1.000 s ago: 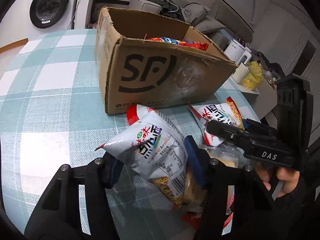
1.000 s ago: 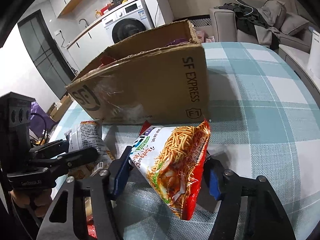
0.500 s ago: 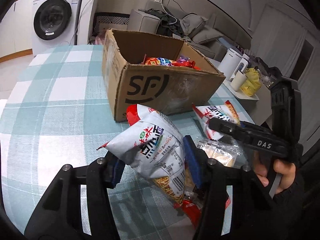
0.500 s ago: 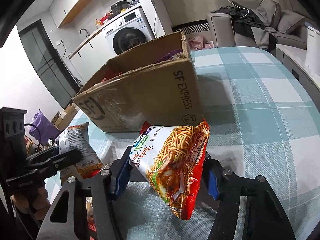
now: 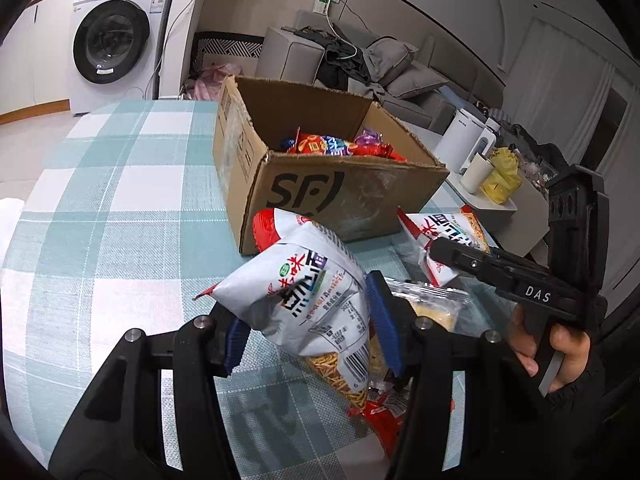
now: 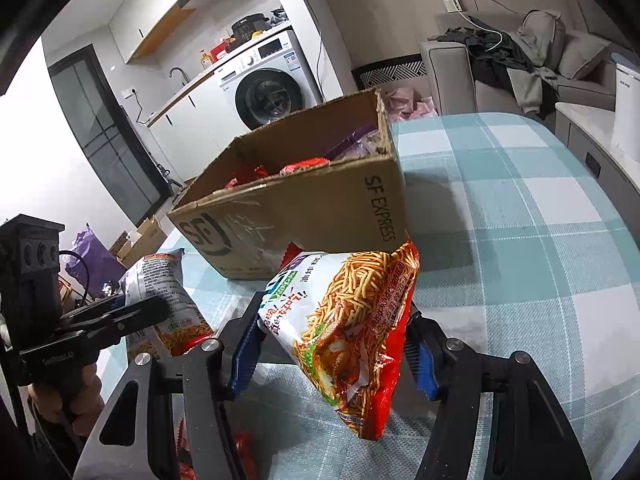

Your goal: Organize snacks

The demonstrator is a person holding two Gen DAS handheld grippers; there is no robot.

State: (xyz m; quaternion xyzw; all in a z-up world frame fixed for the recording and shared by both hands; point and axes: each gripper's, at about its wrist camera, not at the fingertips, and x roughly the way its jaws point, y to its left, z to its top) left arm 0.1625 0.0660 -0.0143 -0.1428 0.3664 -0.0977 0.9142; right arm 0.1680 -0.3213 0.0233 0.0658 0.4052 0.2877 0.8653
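My left gripper [image 5: 310, 322] is shut on a white noodle-snack bag [image 5: 304, 292], held above the table in front of the open cardboard box [image 5: 340, 196]. My right gripper [image 6: 334, 344] is shut on a second noodle-snack bag [image 6: 344, 328], red-edged with a noodle picture, also lifted clear of the table. The box [image 6: 304, 216] holds several red and purple packets [image 5: 336, 146]. The right gripper [image 5: 456, 254] with its bag [image 5: 444, 230] shows at the right of the left wrist view; the left gripper [image 6: 132, 312] with its bag [image 6: 164, 300] shows at the left of the right wrist view.
More packets lie on the checked tablecloth [image 5: 104, 208] under the left gripper: a clear one [image 5: 432, 304] and a red one [image 5: 380, 420]. A side table with a white kettle [image 5: 464, 140] and a cup [image 5: 476, 166] stands right of the box. Washing machine [image 5: 112, 36] and sofa [image 5: 400, 80] beyond.
Both grippers have risen with their bags, so the box's inside and its packets now show more. The grips look the same.
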